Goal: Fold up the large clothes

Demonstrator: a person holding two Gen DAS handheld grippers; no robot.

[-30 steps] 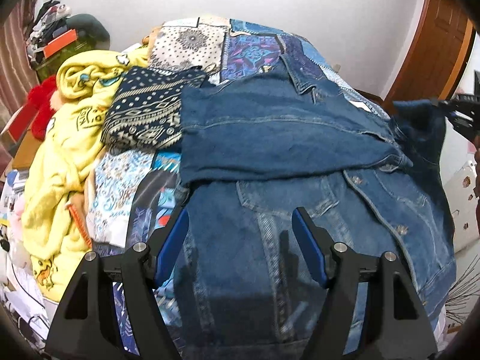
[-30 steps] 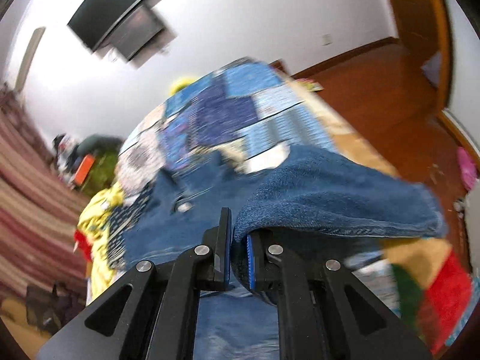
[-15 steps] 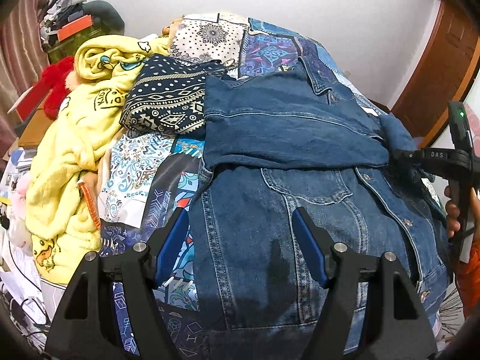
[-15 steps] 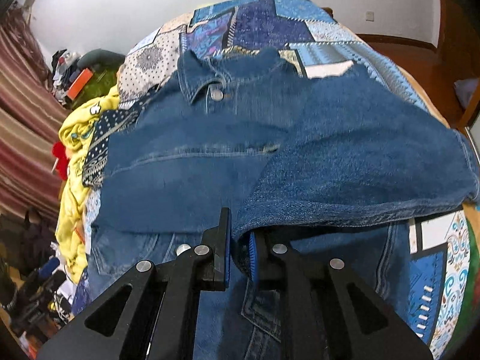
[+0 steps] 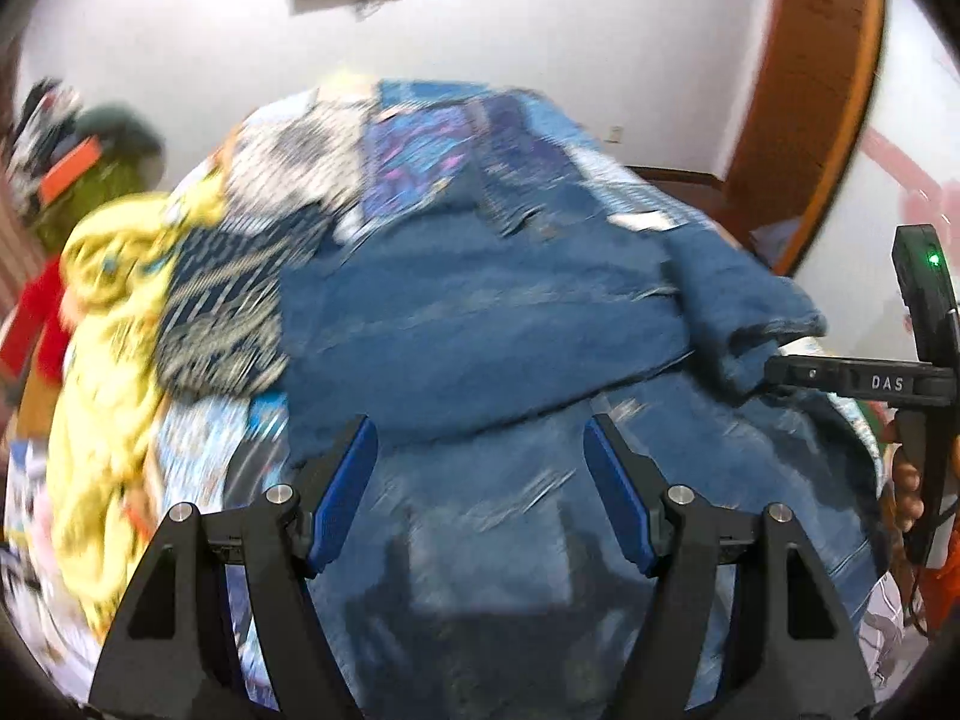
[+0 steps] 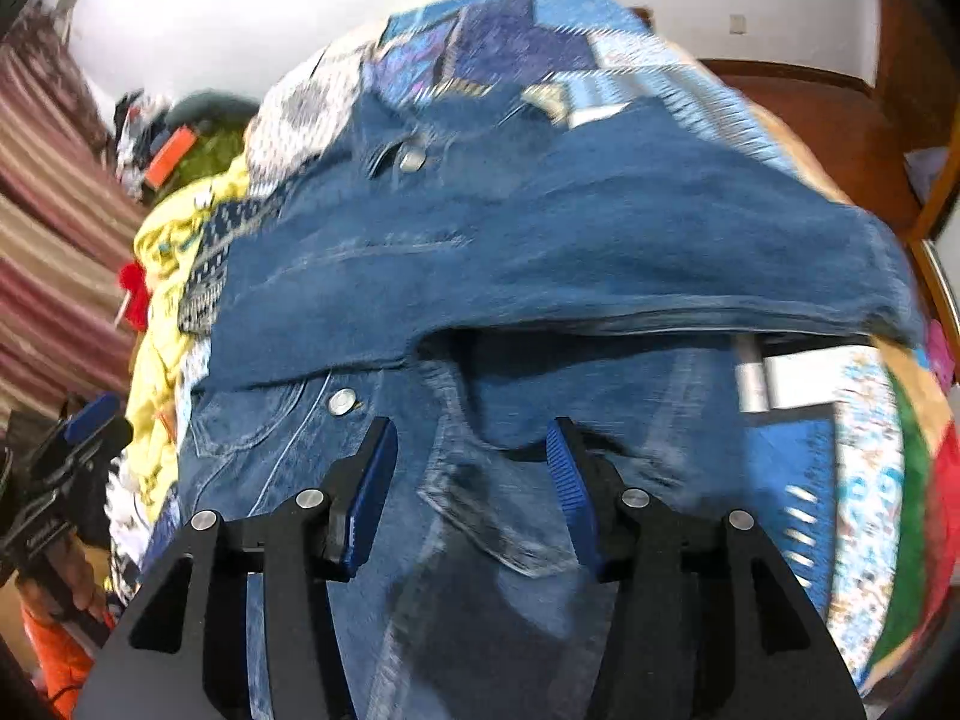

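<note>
Everything here sits around the denim jacket [image 5: 480, 330], which is spread across the middle of a patchwork quilt [image 5: 420, 138] on the bed, collar end toward the far wall. Going left to right in the left wrist view: off to the jacket's left there's a yellow blanket [image 5: 102, 360] bunched up along the bed edge, then a dark navy patterned cloth [image 5: 222, 312] right up against the jacket's left side. The left gripper [image 5: 480, 480] hangs over the jacket's lower half with its blue pads wide apart and nothing between them. One sleeve lies folded flat across the chest. To the jacket's right, the other sleeve is folded in over the body with its end bunched up, and the right gripper [image 5: 780, 369] shows up there as a black bar, tip just touching that bunch of denim. From the right wrist view, the right gripper [image 6: 471, 474] has its fingers spread apart too, hovering over the jacket's front panel near a metal button [image 6: 342, 402], holding nothing. Both views are pretty motion-blurred, so finer detail on the fabric is hard to make out.
</note>
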